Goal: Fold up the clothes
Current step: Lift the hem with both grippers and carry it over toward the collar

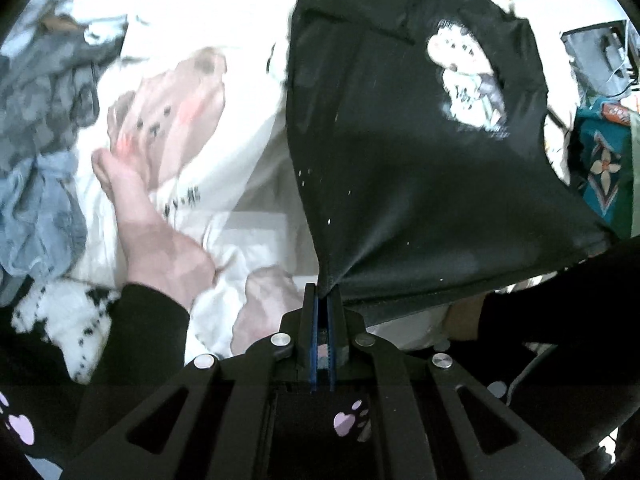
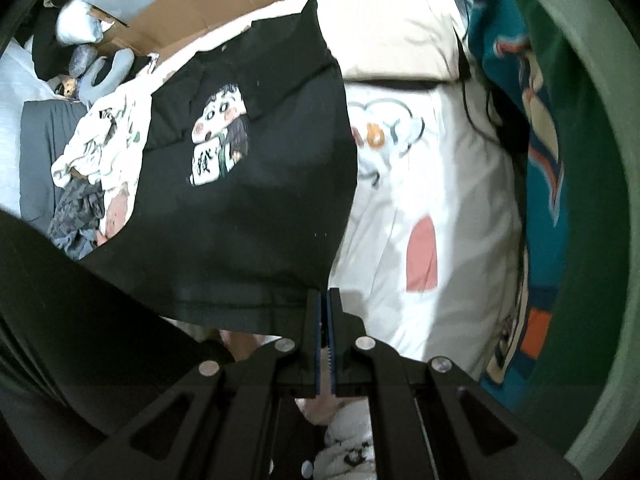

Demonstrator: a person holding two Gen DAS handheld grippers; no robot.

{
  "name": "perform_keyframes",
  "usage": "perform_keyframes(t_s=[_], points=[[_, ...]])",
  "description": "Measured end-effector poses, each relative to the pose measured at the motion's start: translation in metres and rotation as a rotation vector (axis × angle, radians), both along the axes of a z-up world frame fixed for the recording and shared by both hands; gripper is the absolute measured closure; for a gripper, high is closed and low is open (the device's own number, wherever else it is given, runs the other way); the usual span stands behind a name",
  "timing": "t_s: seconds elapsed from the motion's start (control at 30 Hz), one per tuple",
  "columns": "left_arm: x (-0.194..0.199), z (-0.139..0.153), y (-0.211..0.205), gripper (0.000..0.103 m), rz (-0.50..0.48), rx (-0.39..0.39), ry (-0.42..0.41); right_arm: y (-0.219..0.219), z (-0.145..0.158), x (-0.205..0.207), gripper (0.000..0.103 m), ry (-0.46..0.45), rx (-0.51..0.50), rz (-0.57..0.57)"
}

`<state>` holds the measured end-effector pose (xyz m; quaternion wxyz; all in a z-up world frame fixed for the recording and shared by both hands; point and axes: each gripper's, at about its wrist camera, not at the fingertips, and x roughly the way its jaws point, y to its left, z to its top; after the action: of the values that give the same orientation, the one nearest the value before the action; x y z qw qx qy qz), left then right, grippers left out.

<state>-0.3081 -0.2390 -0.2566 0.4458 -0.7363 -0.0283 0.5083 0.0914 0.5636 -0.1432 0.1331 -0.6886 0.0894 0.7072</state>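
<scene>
A black T-shirt [image 1: 400,152] with a small cartoon print [image 1: 468,80] hangs stretched in the air above a white bedcover. My left gripper [image 1: 324,292] is shut on one lower corner of it, with the cloth fanning up and to the right from the fingertips. In the right wrist view the same black T-shirt [image 2: 240,200] spreads up and to the left, its print [image 2: 218,140] facing the camera. My right gripper [image 2: 324,296] is shut on the other hem corner. The hem runs taut between the two grips.
A person's bare feet [image 1: 148,216] rest on the white bedcover [image 1: 224,20] with a bear print. A heap of grey and blue clothes [image 1: 36,132] lies at the left. A cardboard box [image 2: 208,8] stands behind, and a teal patterned blanket [image 2: 516,152] lies at the right.
</scene>
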Motion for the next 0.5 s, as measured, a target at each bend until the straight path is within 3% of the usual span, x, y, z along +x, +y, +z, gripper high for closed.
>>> perform_keyframes(t_s=[0.3,0.5], points=[[-0.045,0.034,-0.011,0.100,0.109,0.093,0.019,-0.016,0.045,-0.044,0.101,0.066,0.018,0.050],[-0.075,0.054,-0.007,0.100,0.132,0.111,0.037,-0.026,0.068,-0.077,0.101,0.102,0.020,0.098]])
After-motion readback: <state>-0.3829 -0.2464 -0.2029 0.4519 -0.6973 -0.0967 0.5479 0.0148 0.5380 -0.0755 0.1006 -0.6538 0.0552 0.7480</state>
